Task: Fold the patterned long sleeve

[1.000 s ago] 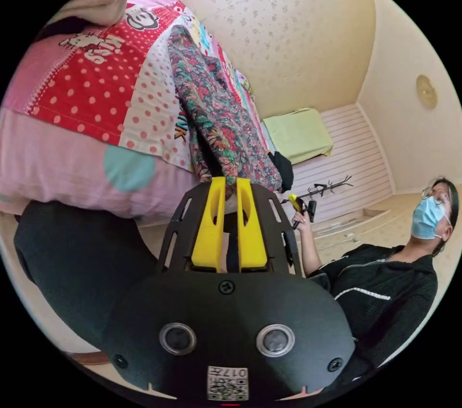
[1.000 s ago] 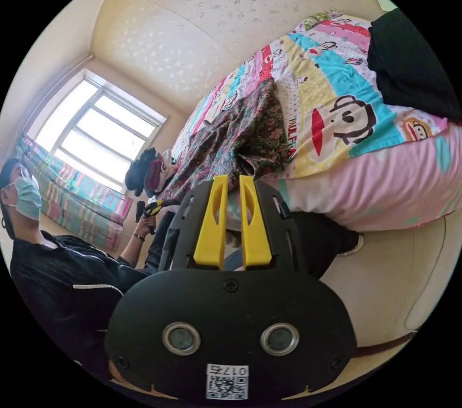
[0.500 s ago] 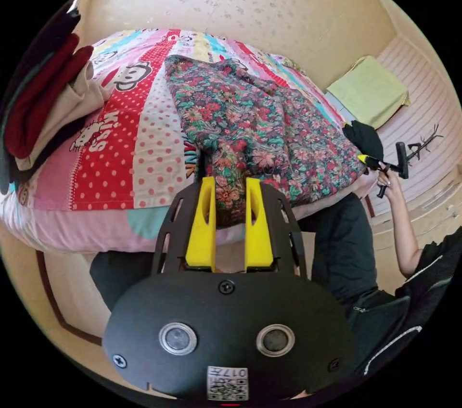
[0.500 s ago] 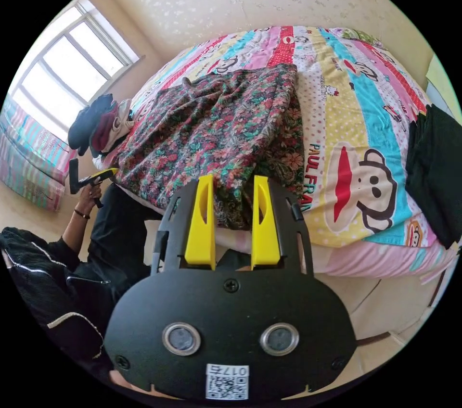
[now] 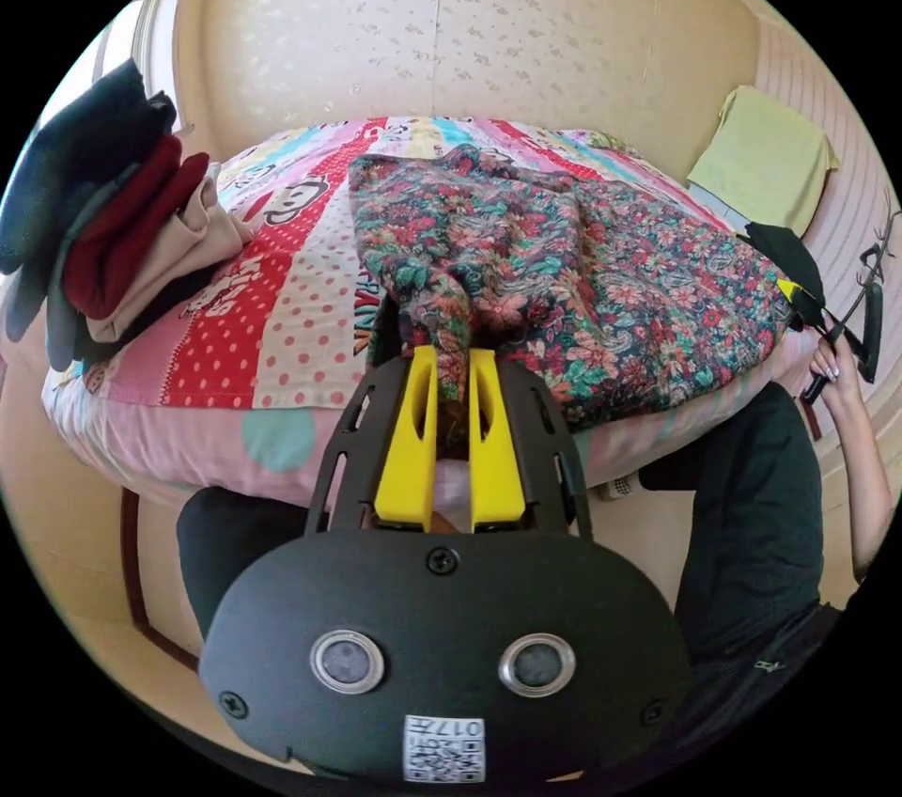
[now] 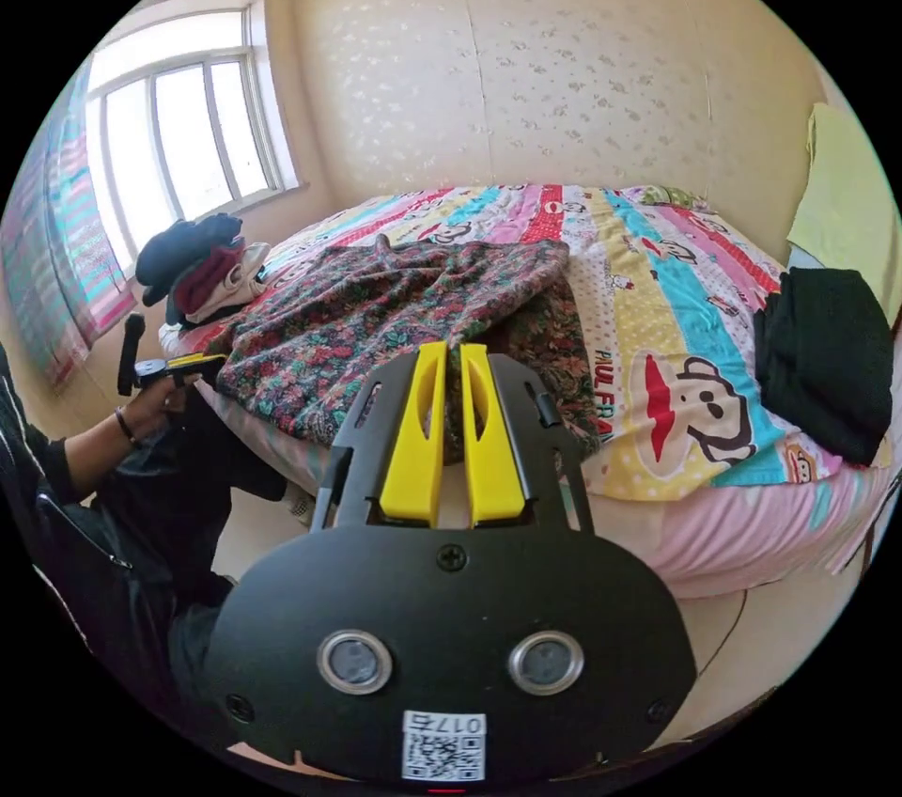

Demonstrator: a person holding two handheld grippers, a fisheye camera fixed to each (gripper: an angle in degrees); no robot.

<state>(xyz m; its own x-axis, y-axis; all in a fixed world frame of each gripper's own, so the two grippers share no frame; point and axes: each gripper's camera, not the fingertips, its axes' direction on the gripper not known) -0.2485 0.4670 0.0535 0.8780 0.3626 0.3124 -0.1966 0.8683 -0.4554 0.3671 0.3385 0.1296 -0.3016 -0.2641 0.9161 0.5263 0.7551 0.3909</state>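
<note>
The patterned long sleeve [image 5: 583, 261], a dark floral garment, lies spread and rumpled on the bed's bright patchwork cover [image 5: 282, 308]. My left gripper [image 5: 453, 355] is shut on a bunched fold of it at the near edge of the bed. My right gripper [image 6: 452, 351] is shut on the garment's [image 6: 376, 318] other near edge. In the left gripper view the right gripper [image 5: 799, 294] sits at the garment's far right edge, held by a hand. In the right gripper view the left gripper [image 6: 188, 362] is at the garment's left edge.
A stack of folded clothes [image 5: 113, 214] stands on the bed's corner, by the window [image 6: 178, 139]. A black garment [image 6: 827, 355] lies on the bed's other side. A yellow-green cloth [image 5: 761, 158] hangs by the wall. The person's dark-clothed legs [image 5: 752, 496] stand against the bed.
Both pairs of jaws stood apart around the fabric half a second ago and have now closed on it. Both cameras have rolled level with the bed.
</note>
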